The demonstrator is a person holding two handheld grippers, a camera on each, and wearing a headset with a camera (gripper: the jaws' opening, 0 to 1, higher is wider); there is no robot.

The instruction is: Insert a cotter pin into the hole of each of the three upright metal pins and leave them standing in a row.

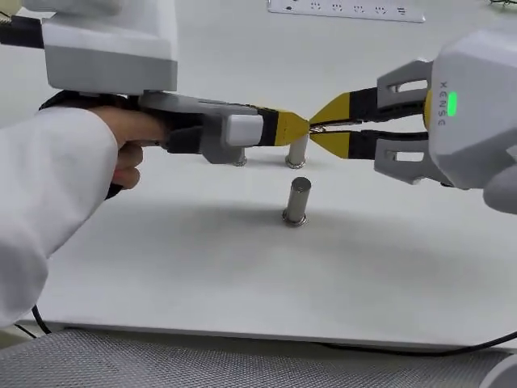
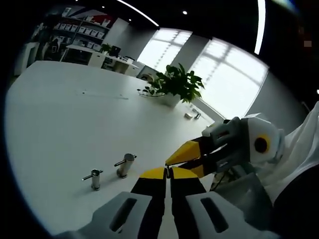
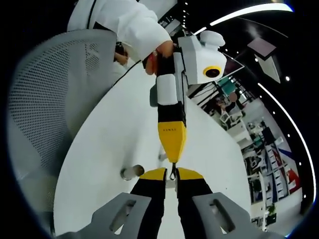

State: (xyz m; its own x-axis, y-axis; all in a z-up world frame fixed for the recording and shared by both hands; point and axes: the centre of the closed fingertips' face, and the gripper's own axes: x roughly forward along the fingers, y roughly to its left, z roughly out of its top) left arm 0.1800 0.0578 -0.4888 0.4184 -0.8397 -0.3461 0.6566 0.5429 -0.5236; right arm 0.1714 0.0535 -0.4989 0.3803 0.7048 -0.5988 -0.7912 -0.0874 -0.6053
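The cotter pin [image 3: 172, 173] could drop in this tip-to-tip pass. The right gripper [image 1: 314, 128] pinches it, nearly closed. The left gripper [image 2: 168, 175] is closed against it, its hold unclear. The bare pin [image 1: 297, 202] stands near, unobstructed. Two far pins [image 2: 124, 165] carry cotters, one just behind the tips.

White table [image 1: 202, 267] bore three upright metal pins: front pin [image 1: 297, 202] standing alone, rear right pin [image 1: 296, 153] and rear left pin [image 1: 240, 159] side by side behind it. Flat white strip [image 1: 347, 10] lay at far edge.
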